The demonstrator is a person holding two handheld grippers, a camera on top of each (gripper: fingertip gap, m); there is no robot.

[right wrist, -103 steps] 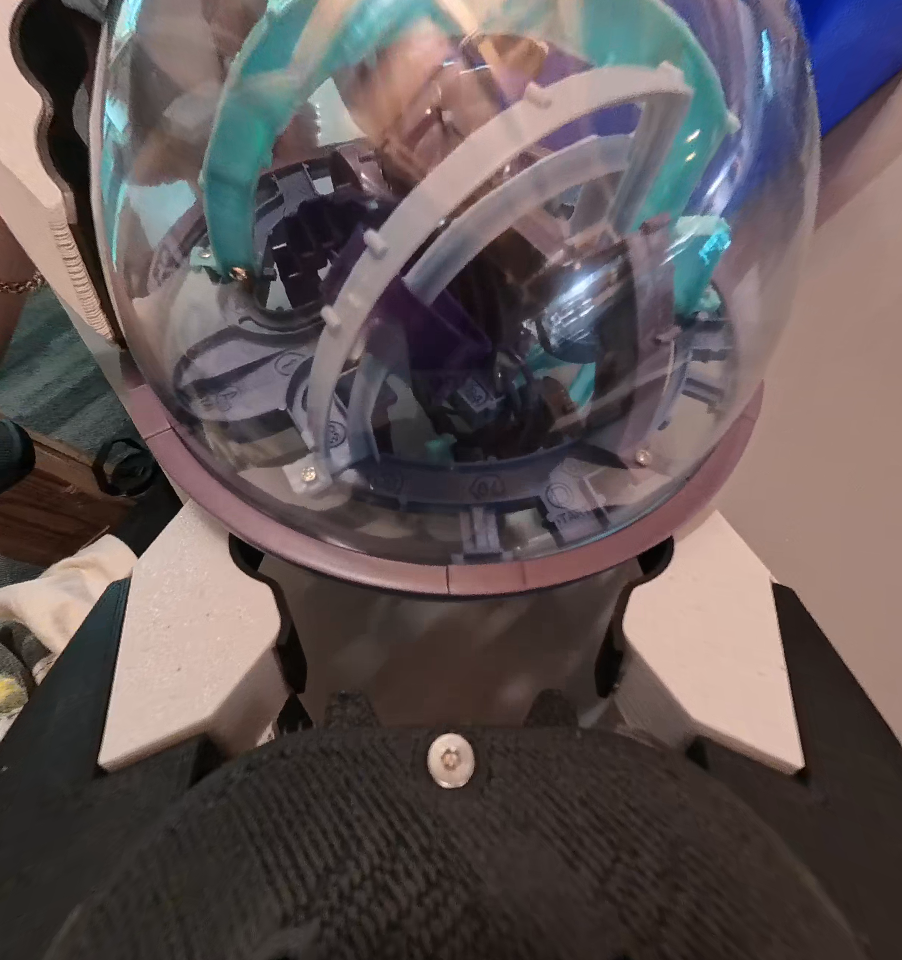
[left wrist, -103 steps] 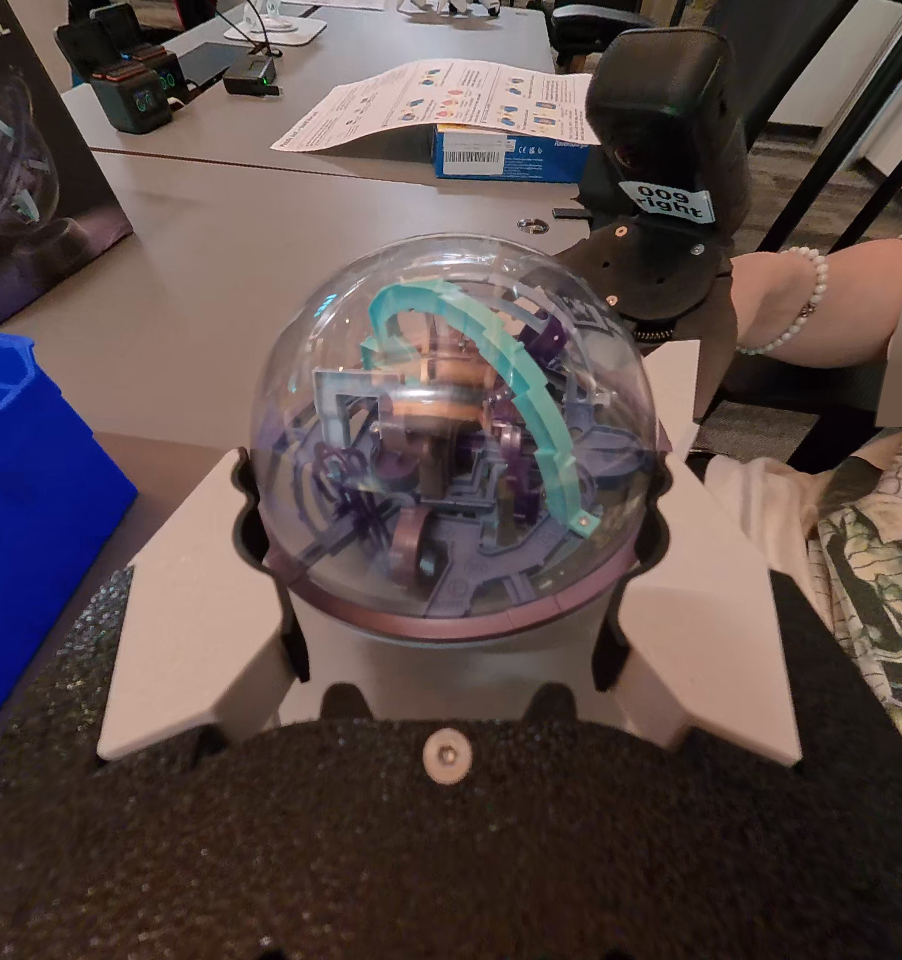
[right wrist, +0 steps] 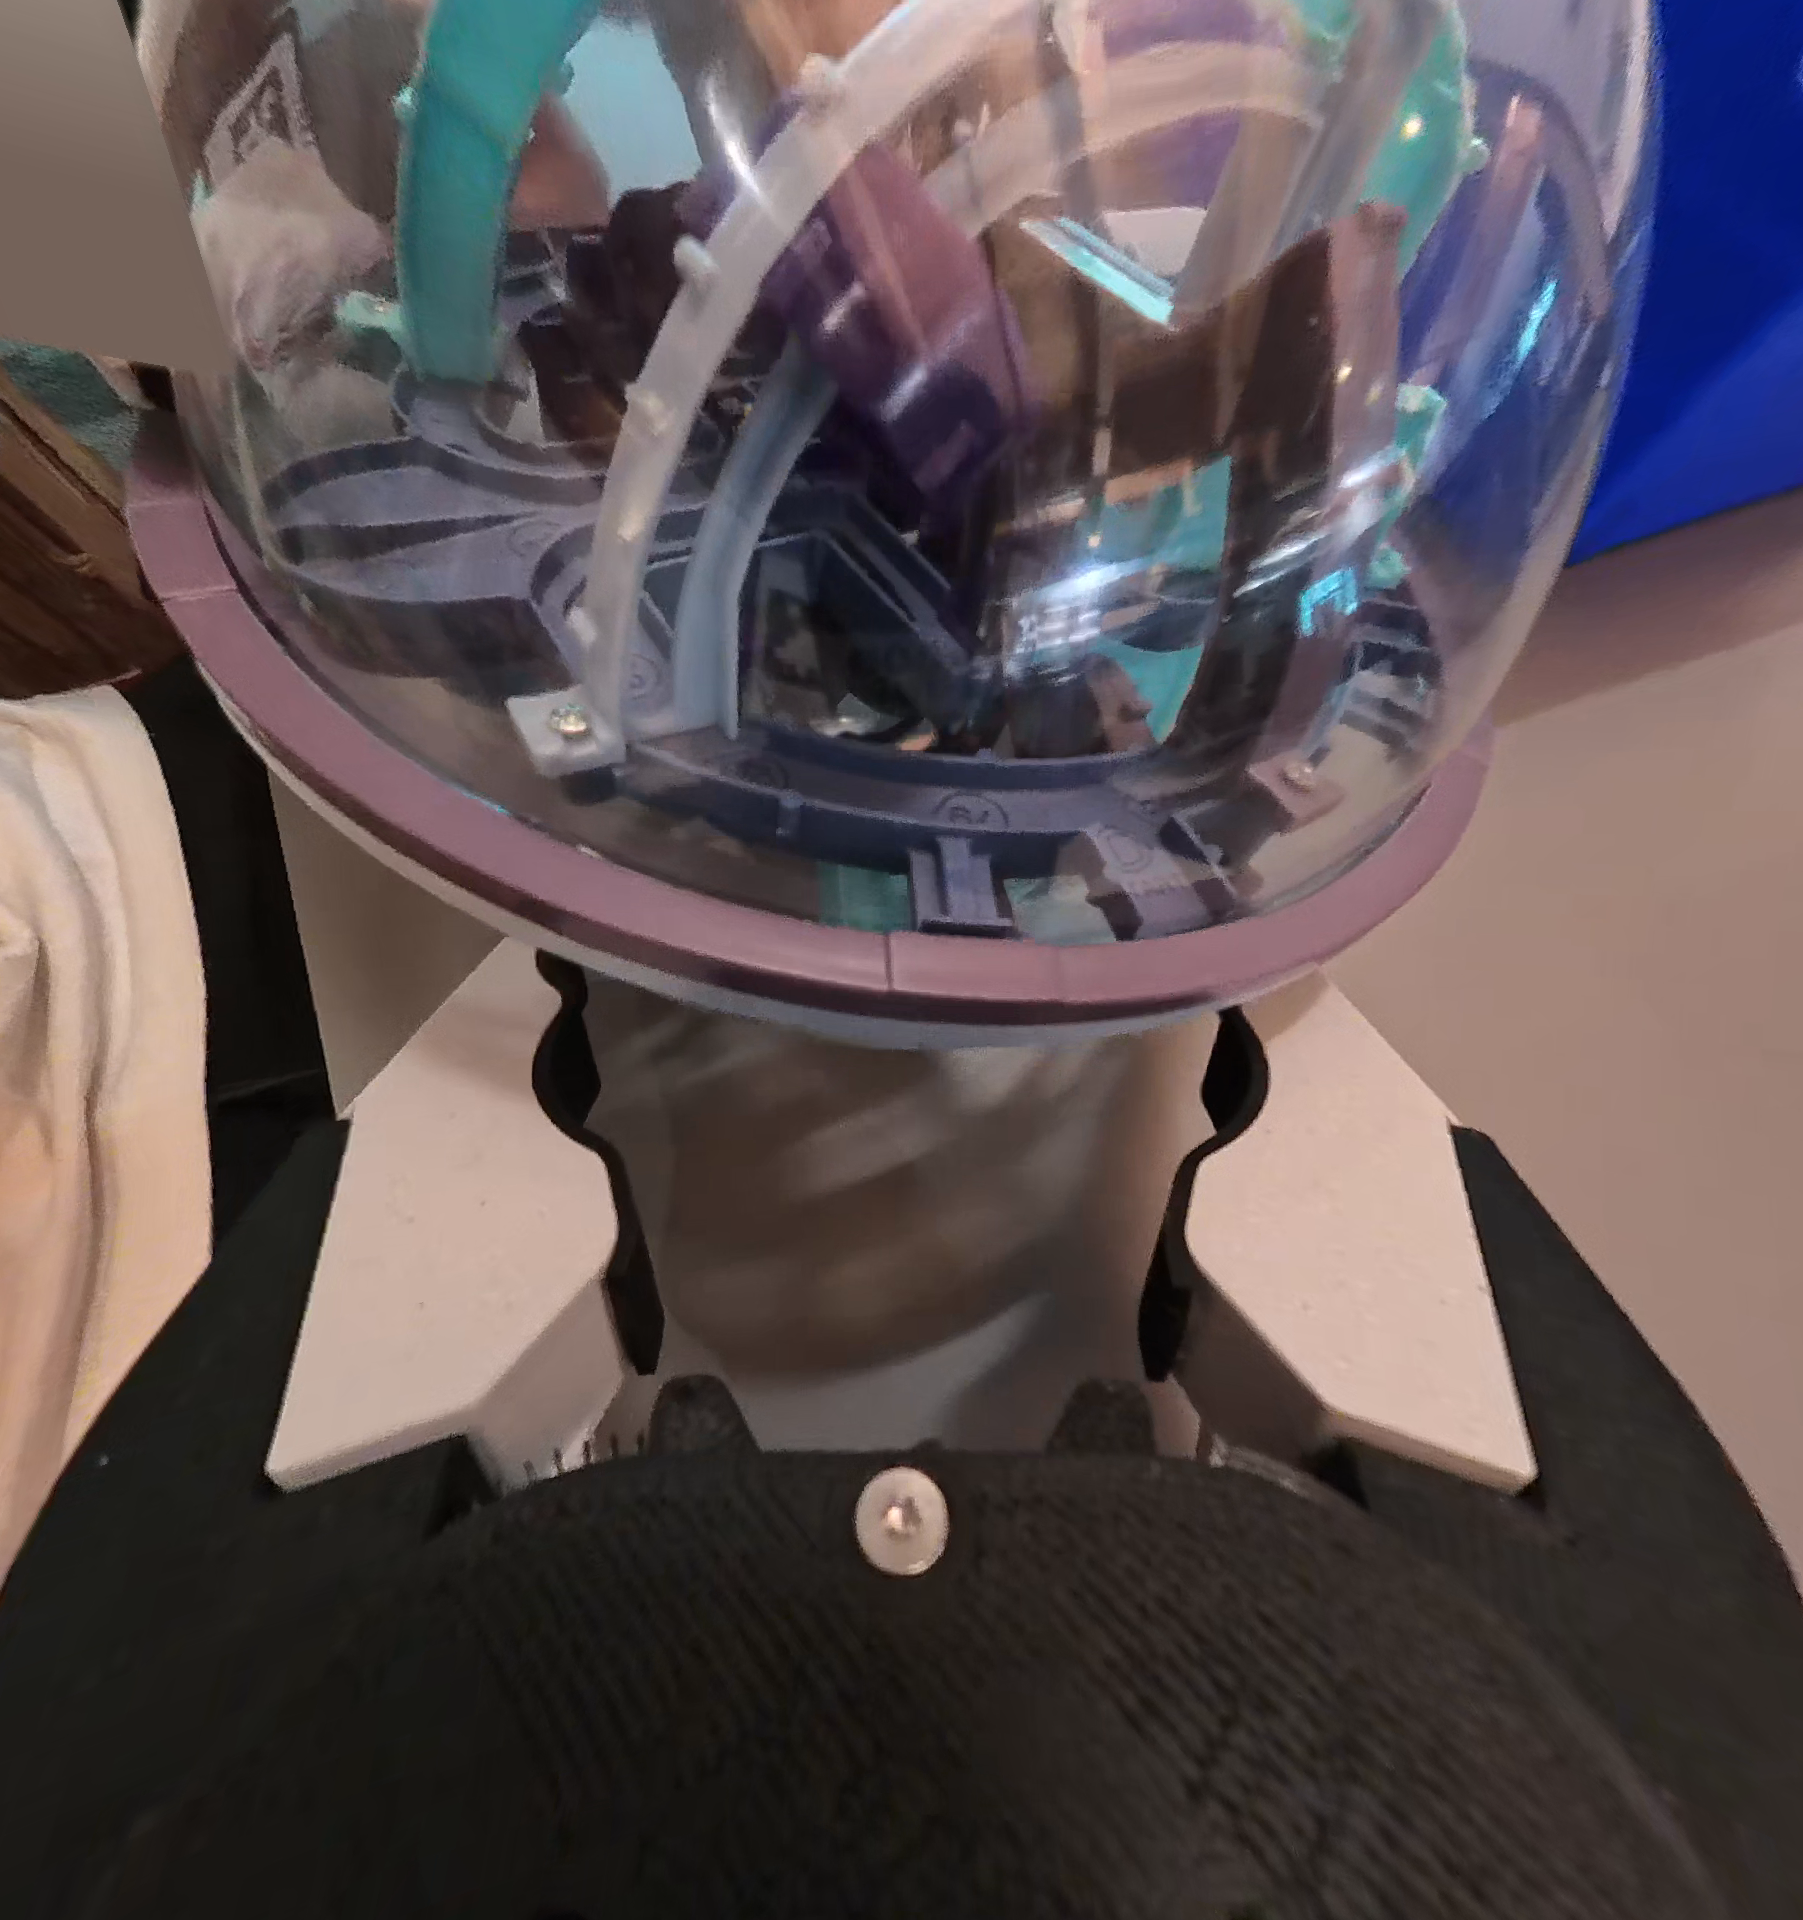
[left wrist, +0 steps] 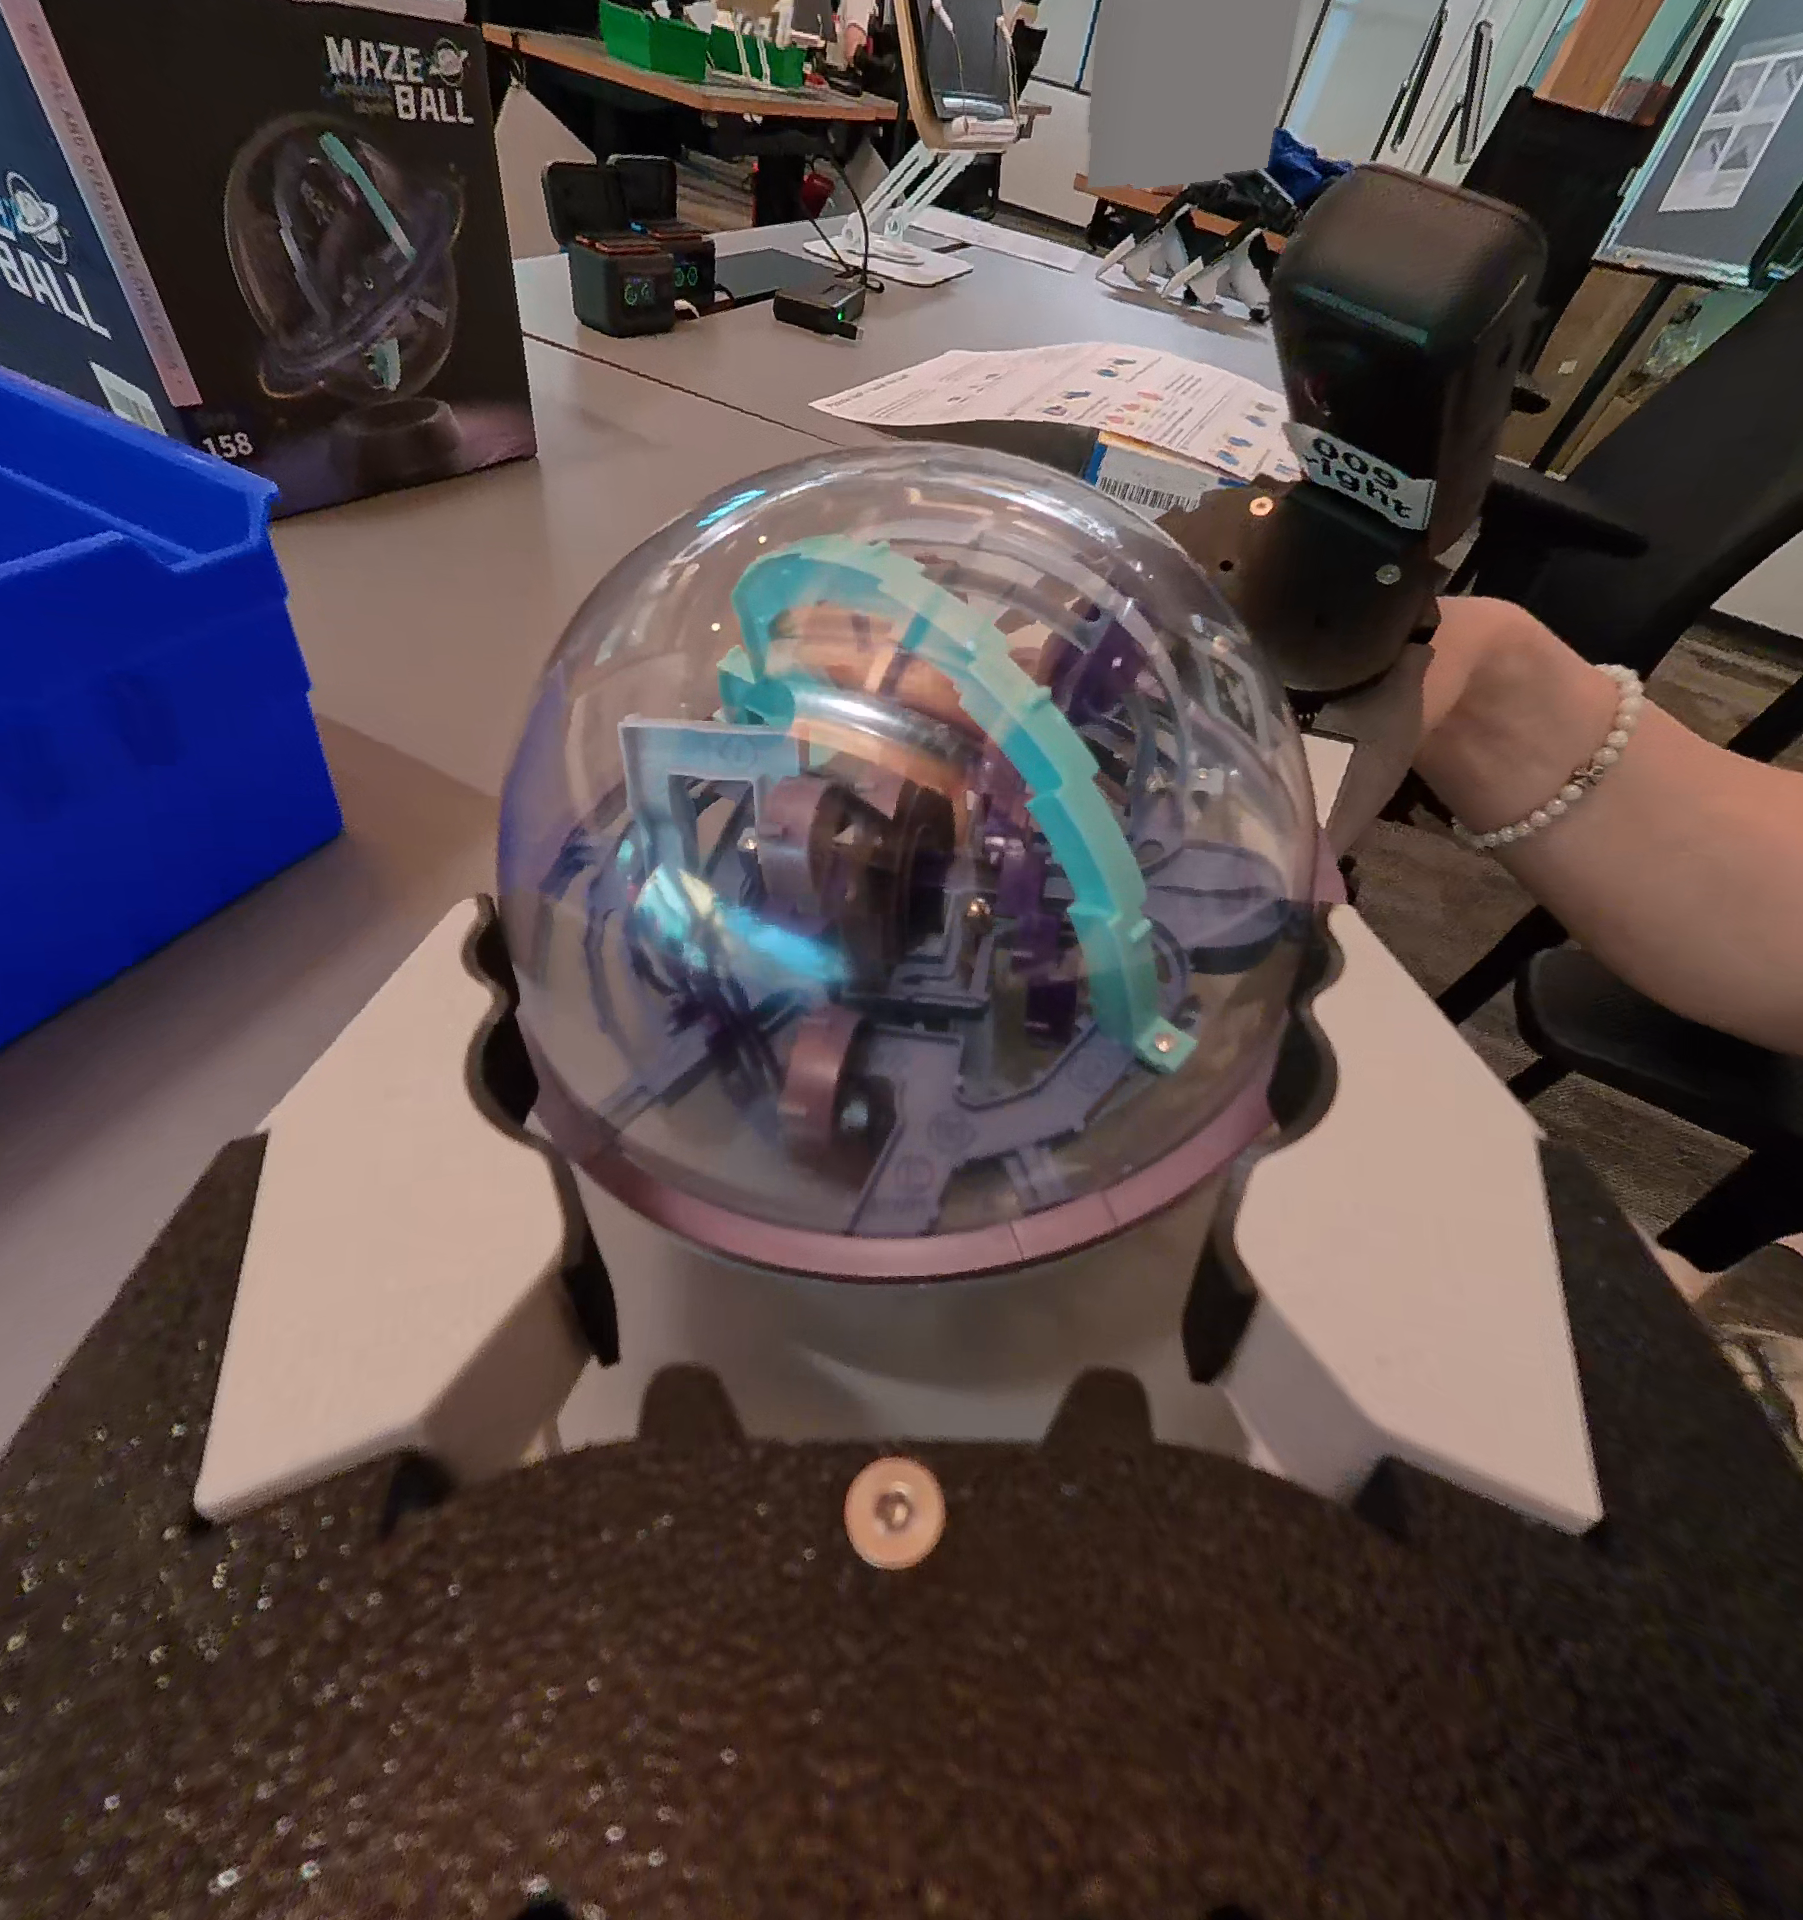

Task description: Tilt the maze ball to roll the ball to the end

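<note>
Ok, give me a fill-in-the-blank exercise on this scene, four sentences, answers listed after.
1. The maze ball is gripped between the two fingers of the ___ gripper.
2. Left of it stands a bin coloured ___.
3. The long arched track inside the sphere is ___.
4. The wrist behind the right gripper wears a ___ of white beads.

Answers: left; blue; teal; bracelet

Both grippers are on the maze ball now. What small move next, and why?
Probably a slow, slight tilt, both grippers turning together. The maze ball sits clamped between the left gripper and the right gripper, each holding near the purple rim. I cannot pick out the small ball inside, so which way to tilt is unclear.
</note>
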